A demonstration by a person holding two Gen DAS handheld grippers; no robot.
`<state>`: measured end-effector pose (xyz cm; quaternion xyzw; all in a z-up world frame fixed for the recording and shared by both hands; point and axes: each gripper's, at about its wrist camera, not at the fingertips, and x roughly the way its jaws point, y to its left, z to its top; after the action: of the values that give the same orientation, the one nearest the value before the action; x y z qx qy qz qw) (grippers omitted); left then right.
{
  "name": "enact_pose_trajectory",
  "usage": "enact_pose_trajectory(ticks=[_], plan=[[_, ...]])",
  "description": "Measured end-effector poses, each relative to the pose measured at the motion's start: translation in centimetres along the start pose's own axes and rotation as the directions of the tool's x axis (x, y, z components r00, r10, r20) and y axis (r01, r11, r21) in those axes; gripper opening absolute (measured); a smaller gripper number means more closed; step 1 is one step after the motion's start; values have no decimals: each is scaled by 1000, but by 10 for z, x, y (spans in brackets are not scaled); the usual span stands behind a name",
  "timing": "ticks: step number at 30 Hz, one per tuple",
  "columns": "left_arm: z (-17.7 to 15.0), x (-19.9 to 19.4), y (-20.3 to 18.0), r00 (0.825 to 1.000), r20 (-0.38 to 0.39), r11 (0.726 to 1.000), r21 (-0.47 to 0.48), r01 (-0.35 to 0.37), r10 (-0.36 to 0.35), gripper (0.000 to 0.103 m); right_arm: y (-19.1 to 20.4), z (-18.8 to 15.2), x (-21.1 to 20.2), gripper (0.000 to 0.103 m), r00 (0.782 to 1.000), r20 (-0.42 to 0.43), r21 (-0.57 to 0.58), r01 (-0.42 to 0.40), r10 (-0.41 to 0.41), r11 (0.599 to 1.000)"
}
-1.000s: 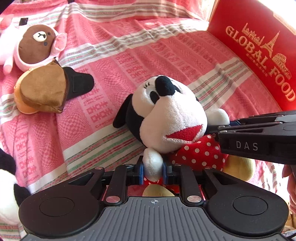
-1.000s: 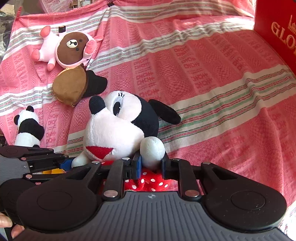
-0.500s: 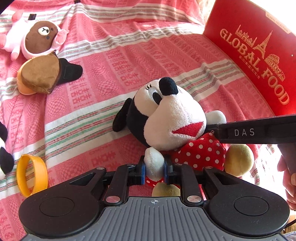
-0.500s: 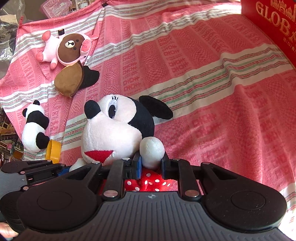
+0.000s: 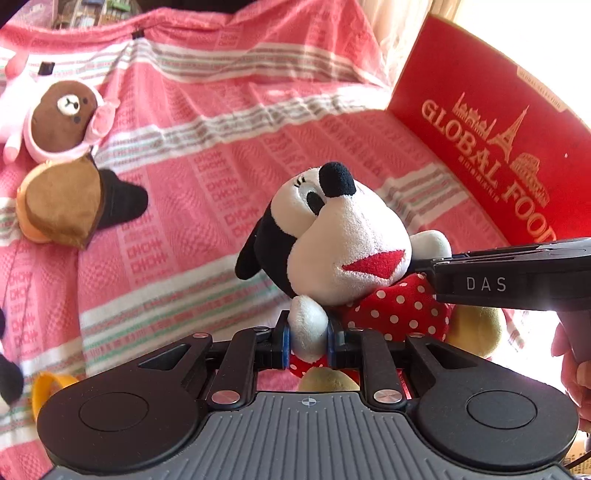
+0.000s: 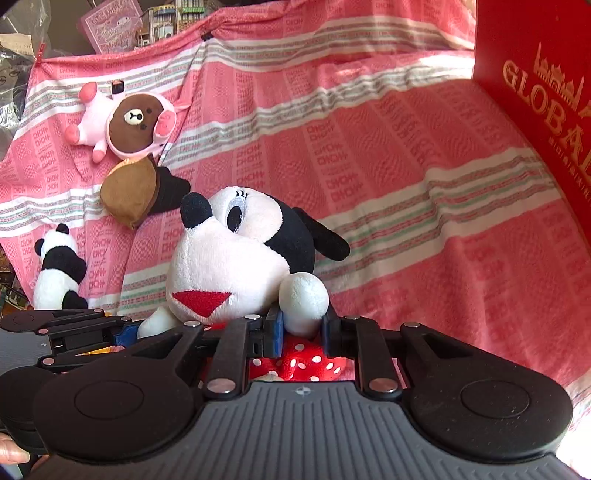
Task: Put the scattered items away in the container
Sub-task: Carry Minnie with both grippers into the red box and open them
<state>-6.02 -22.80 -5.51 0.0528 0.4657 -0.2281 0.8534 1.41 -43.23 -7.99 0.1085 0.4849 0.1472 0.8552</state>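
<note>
A mouse plush (image 5: 343,240) in a red polka-dot dress hangs above the pink striped cloth (image 5: 221,155), held by both white hands. My left gripper (image 5: 308,338) is shut on one white hand. My right gripper (image 6: 301,328) is shut on the other hand of the mouse plush (image 6: 236,258). In the left wrist view the right gripper (image 5: 439,258) reaches in from the right edge; in the right wrist view the left gripper (image 6: 125,332) shows at lower left. The red box (image 5: 491,147) with gold lettering stands at the right, its side also in the right wrist view as the red box (image 6: 535,92).
On the cloth at the left lie a bear plush in a pink suit (image 6: 129,122), a brown and black plush (image 6: 136,195) and a panda plush (image 6: 59,269). A yellow ring (image 5: 48,387) lies at lower left. Clutter sits beyond the cloth's far edge (image 6: 110,26).
Both grippers have risen with the mouse plush, lifting it off the cloth and nearer the red box. The yellow ring has come into view beneath.
</note>
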Motion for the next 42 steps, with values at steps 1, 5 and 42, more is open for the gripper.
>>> enact_pose_trajectory(ticks=[1,5,42], plan=[[6,-4,3,1000,26,1000,4,8,-8,15,3,6,-4,22,1000,18,-7,6,-6,1000],[28,-13,12,994,103,999,-14,30,-28,15,13,30,-16,22,996,91,-47,23,-19,999],[350,72,-309,924,381,961,266,-77,-31,42,-281,247,-162,34,798,571,121,152,-194,981]])
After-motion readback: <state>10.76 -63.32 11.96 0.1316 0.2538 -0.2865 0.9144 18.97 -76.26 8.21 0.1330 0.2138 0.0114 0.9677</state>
